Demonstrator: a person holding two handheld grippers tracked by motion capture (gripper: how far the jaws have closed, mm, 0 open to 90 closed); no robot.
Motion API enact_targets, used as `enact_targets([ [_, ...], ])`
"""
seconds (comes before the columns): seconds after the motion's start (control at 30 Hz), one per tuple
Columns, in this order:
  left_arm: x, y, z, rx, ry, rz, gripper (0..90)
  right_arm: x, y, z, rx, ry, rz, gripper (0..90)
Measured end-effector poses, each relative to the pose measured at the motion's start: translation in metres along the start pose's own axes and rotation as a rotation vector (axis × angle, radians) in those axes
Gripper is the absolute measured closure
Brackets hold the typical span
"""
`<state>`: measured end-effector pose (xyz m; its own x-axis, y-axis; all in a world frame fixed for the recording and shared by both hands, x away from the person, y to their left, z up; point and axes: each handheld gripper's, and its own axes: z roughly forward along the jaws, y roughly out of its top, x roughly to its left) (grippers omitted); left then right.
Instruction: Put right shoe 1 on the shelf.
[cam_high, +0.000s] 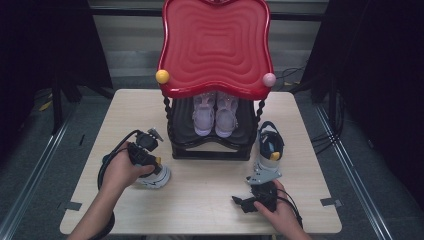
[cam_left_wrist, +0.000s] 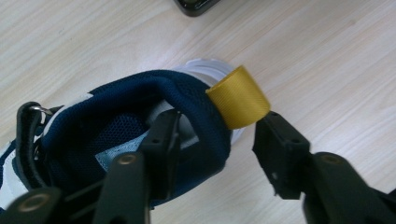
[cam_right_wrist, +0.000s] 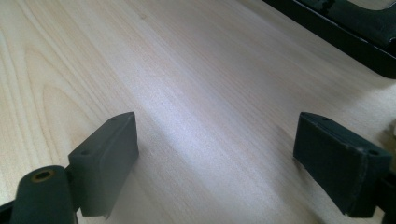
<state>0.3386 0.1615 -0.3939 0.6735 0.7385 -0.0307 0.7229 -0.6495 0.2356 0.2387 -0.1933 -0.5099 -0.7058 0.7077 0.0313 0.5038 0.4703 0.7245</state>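
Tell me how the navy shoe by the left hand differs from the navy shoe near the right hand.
The left shoe lies beside the rack's left front corner; the right shoe stands at its right side. The left hand-held gripper has its jaws astride the left shoe's heel collar, one inside the opening, one outside by the yellow loop; the right shoe is untouched, with the right hand-held gripper open over bare table. Both are navy and white with yellow heel loops.
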Motion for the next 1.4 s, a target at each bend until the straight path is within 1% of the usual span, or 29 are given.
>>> enact_targets([
  [0.03,0.000,0.000,0.001,0.008,-0.003,0.003,54.1,0.000,0.000,0.000,0.000,0.000,0.000,13.5],
  [0.07,0.000,-0.001,0.002,0.014,-0.002,0.009,58.5,0.000,0.000,0.000,0.000,0.000,0.000,13.5],
  [0.1,0.000,-0.001,0.003,0.022,0.014,0.016,60.4,0.000,0.000,0.000,0.000,0.000,0.000,13.5],
  [0.13,0.000,-0.001,0.003,0.025,0.010,0.032,63.1,0.000,0.000,0.000,0.000,0.000,0.000,13.5],
  [0.17,0.000,-0.002,0.003,0.024,0.001,0.038,67.8,0.000,0.000,0.000,0.000,0.000,0.000,13.5],
  [0.2,0.000,-0.002,0.002,0.023,-0.002,0.034,69.7,0.000,0.000,0.000,0.000,0.000,0.000,13.5],
  [0.27,-0.001,-0.003,0.002,0.032,-0.010,0.052,71.6,0.000,0.000,0.000,0.000,0.000,0.000,13.5],
  [0.37,-0.001,-0.006,0.001,0.032,-0.023,0.057,72.8,0.000,0.000,0.000,0.000,0.000,0.000,13.5],
  [0.47,0.000,-0.011,-0.001,0.026,-0.050,0.055,73.3,0.000,0.000,0.000,0.002,0.000,0.003,13.5],
  [0.5,0.000,-0.012,-0.002,0.034,-0.056,0.061,74.4,0.000,0.000,0.000,0.003,0.001,0.004,13.5],
  [0.53,0.001,-0.014,-0.002,0.037,-0.063,0.071,74.4,0.000,0.000,0.000,0.003,0.001,0.004,13.5],
  [0.57,0.000,-0.016,-0.003,0.040,-0.067,0.064,74.4,0.000,0.000,0.000,0.003,0.000,0.004,13.5],
  [0.6,0.000,-0.017,-0.004,0.045,-0.064,0.063,74.4,0.000,0.000,0.000,0.000,0.000,0.000,13.5],
  [0.63,0.000,-0.018,-0.004,0.046,-0.072,0.066,74.4,0.000,0.000,0.000,0.000,0.000,0.000,13.5],
  [0.73,0.001,-0.019,-0.004,0.050,-0.080,0.049,73.9,0.000,0.000,0.000,0.000,0.000,0.000,13.5],
  [0.8,0.002,-0.018,-0.004,0.047,-0.084,0.028,71.2,0.000,0.000,0.000,0.001,0.000,0.001,13.5],
  [0.83,0.002,-0.017,-0.004,0.037,-0.080,0.013,65.1,0.000,0.000,0.000,0.000,0.000,0.000,13.5],
  [0.87,0.003,-0.016,-0.004,0.039,-0.082,0.014,60.6,0.000,0.000,0.000,0.000,0.000,0.000,13.5],
  [0.93,0.002,-0.014,-0.003,0.038,-0.075,0.009,56.0,0.000,0.000,0.000,0.000,0.000,0.000,13.5],
  [1.0,0.002,-0.011,-0.002,0.029,-0.068,-0.025,47.8,0.000,0.000,0.000,0.001,-0.001,0.000,13.5],
  [1.03,0.002,-0.010,-0.001,0.039,-0.063,-0.035,46.0,0.000,0.000,0.000,0.001,-0.001,0.000,13.5],
  [1.1,0.003,-0.007,0.002,0.041,-0.067,-0.044,42.9,0.000,0.000,0.000,0.001,-0.001,0.000,13.5],
  [1.17,0.002,-0.004,0.006,0.038,-0.073,-0.062,42.3,0.000,0.000,0.000,0.001,-0.001,0.000,13.5],
  [1.23,0.001,-0.002,0.008,0.044,-0.064,-0.062,42.3,0.000,0.000,0.000,0.003,0.001,0.004,13.5],
  [1.27,0.001,-0.002,0.009,0.037,-0.060,-0.062,42.5,0.000,0.000,0.000,0.003,0.001,0.004,13.5],
  [1.3,0.001,-0.001,0.009,0.040,-0.051,-0.053,44.3,0.000,0.000,0.000,0.003,0.001,0.004,13.5],
  [1.37,0.001,-0.001,0.009,0.039,-0.040,-0.044,53.3,0.000,0.000,0.000,0.002,0.001,0.004,13.5],
  [1.4,0.002,-0.002,0.009,0.039,-0.050,-0.044,55.9,0.000,0.000,0.000,0.003,0.001,0.004,13.5],
])
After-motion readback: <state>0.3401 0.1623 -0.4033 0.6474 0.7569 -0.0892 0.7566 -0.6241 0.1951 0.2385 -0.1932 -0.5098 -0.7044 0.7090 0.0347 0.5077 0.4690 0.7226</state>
